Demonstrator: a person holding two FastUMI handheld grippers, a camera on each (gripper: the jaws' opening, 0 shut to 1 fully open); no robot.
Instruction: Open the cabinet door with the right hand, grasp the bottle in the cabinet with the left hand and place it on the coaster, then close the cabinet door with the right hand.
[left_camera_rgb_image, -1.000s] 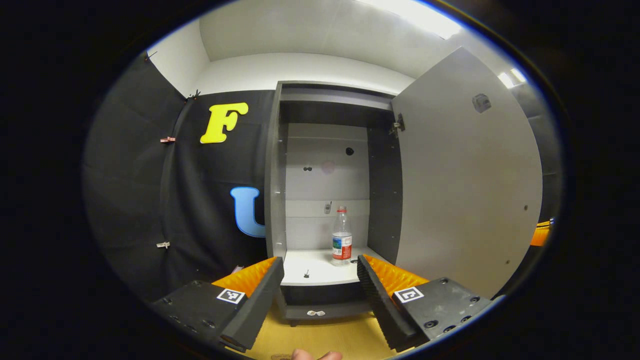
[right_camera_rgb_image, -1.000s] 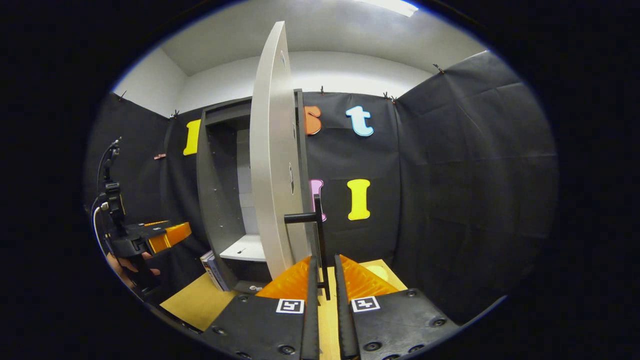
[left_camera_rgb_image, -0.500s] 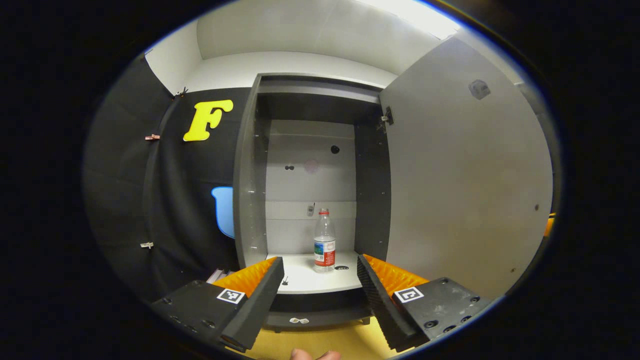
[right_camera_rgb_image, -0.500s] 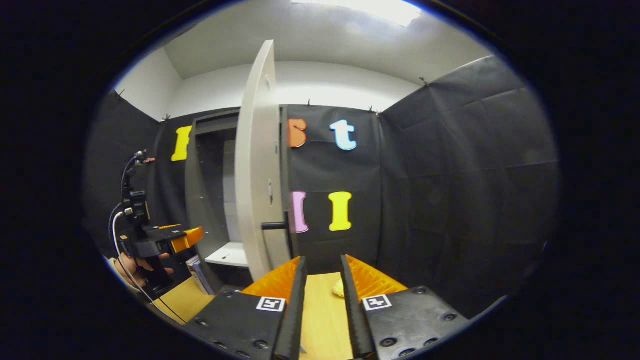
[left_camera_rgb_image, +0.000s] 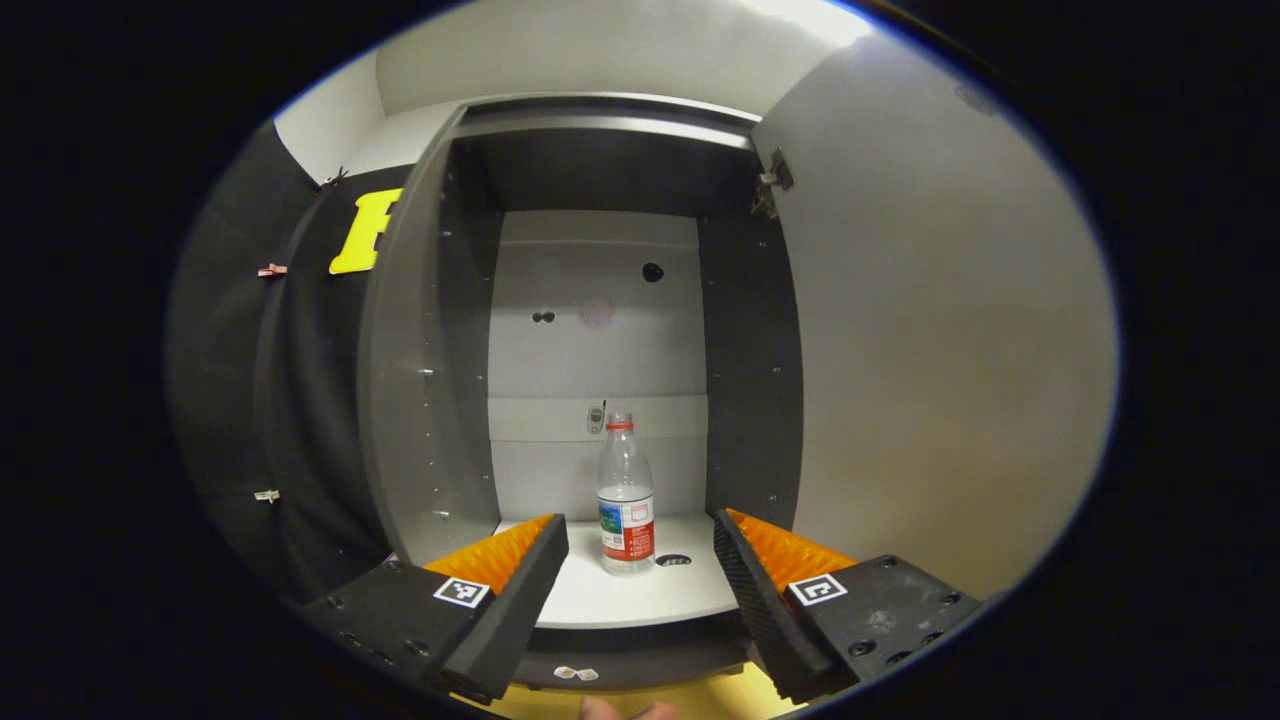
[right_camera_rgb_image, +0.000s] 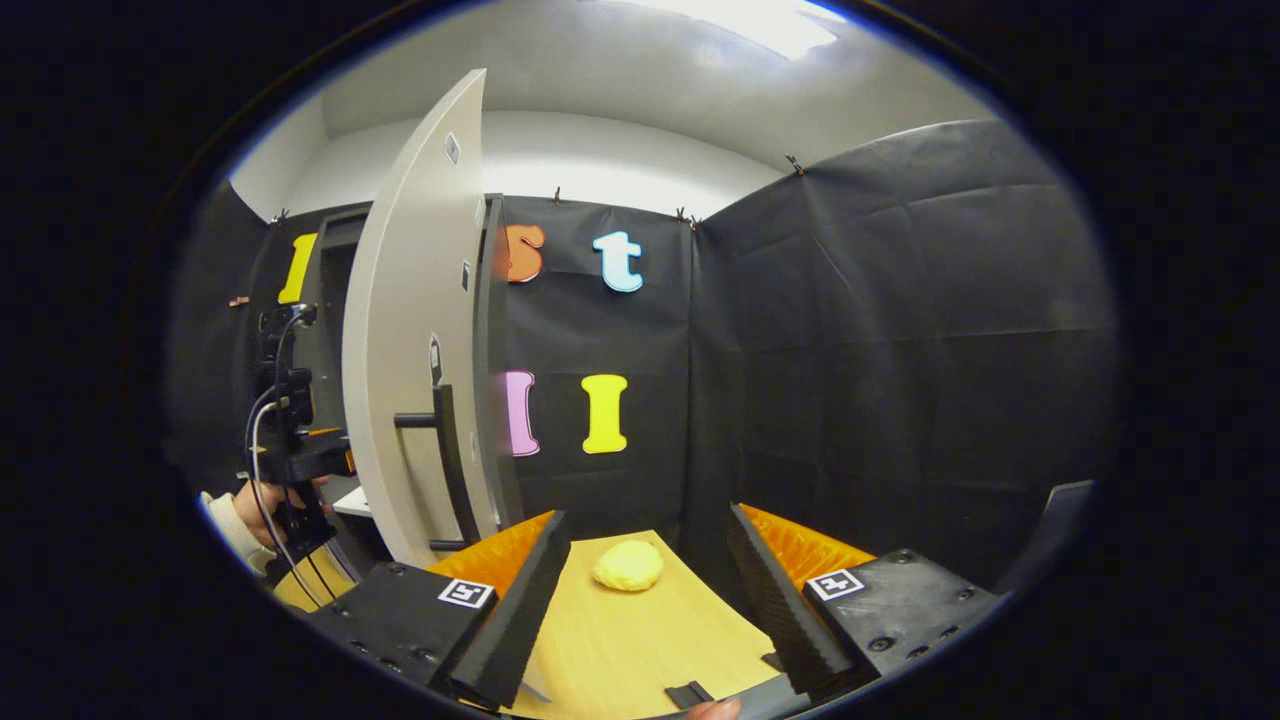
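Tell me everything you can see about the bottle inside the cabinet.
The bottle is clear plastic with a red cap and a label band in white, blue and red around its lower body. It looks nearly empty, though that is hard to judge. It stands upright on the white shelf of the open cabinet, nearer the right inner wall than the left, with a small dark hole in the shelf beside its base. Nothing touches it but the shelf; the left tool is open in front, its fingers apart from it.
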